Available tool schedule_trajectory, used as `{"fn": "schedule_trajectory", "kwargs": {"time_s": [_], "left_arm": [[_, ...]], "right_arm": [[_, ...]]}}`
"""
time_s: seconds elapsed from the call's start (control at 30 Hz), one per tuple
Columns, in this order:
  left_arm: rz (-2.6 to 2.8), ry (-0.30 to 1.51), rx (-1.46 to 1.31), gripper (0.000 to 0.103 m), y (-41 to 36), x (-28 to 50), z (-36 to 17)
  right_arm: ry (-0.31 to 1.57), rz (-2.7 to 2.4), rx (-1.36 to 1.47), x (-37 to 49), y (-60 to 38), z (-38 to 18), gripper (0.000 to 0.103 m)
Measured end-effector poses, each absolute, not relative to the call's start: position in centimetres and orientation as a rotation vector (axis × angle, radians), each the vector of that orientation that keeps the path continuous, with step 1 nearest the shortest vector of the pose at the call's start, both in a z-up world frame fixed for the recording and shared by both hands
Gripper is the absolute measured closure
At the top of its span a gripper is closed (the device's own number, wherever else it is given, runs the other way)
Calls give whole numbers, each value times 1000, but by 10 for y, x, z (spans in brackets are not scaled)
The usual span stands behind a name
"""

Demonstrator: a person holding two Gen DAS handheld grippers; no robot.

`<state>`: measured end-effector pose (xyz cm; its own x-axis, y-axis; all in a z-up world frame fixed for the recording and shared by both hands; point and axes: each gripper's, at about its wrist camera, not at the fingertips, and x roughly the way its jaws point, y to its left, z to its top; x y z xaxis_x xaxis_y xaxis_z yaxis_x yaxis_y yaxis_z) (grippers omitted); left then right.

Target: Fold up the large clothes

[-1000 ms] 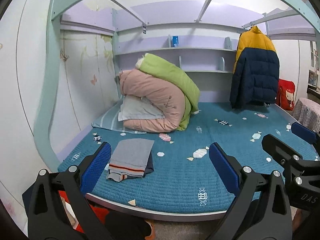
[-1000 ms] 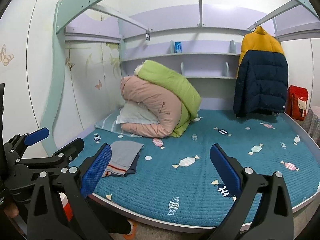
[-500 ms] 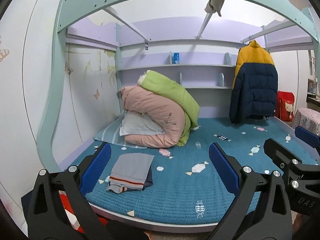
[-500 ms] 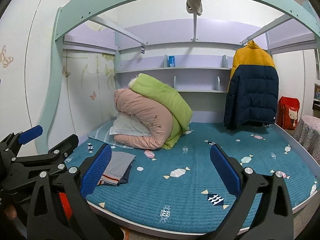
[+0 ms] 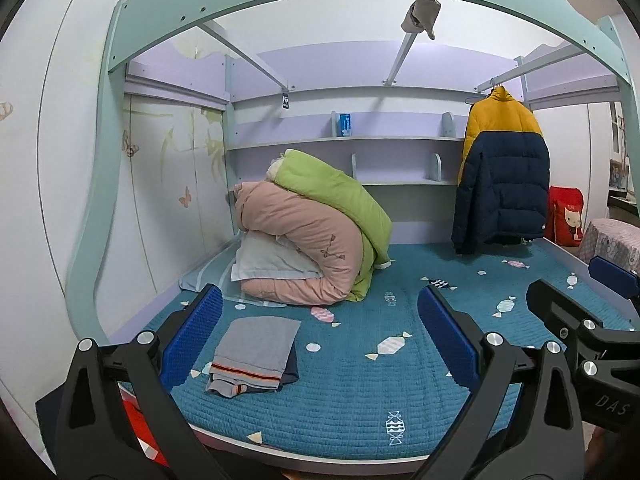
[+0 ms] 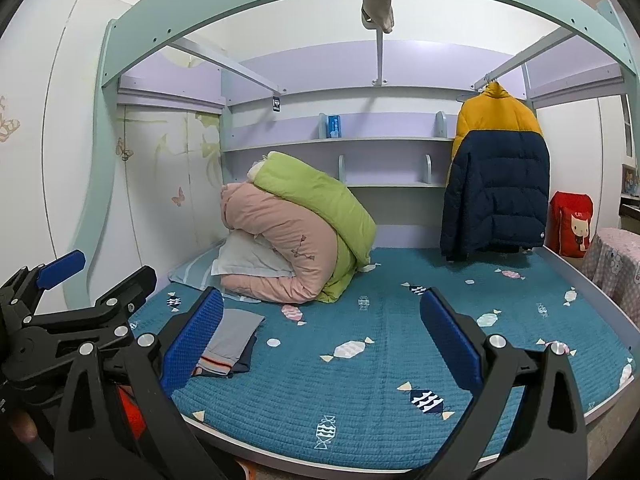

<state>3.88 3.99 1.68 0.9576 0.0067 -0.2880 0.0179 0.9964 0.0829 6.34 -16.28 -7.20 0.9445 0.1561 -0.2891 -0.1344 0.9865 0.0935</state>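
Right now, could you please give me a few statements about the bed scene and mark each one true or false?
1. The folded grey garment lies flat on the teal mattress. True.
2. The left hand-held gripper is clamped on the garment. False: it is open, holding nothing.
3. The yellow and navy jacket hangs from a rail at the bed's far right. True.
4. The green quilt lies under the pink quilt. False: the green one rests on top.
5. The right hand-held gripper is open and empty. True.

bare mattress (image 6: 380,360) right, rolled quilts (image 6: 296,232) behind
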Motion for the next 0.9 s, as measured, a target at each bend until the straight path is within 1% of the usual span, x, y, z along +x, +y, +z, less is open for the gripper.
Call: {"fn": "schedule_trajectory", "kwargs": {"time_s": [0.9], "left_arm": [[-10, 295, 88, 5, 50, 50, 16]], "right_arm": [[324, 138, 99, 67, -160, -78, 8]]}}
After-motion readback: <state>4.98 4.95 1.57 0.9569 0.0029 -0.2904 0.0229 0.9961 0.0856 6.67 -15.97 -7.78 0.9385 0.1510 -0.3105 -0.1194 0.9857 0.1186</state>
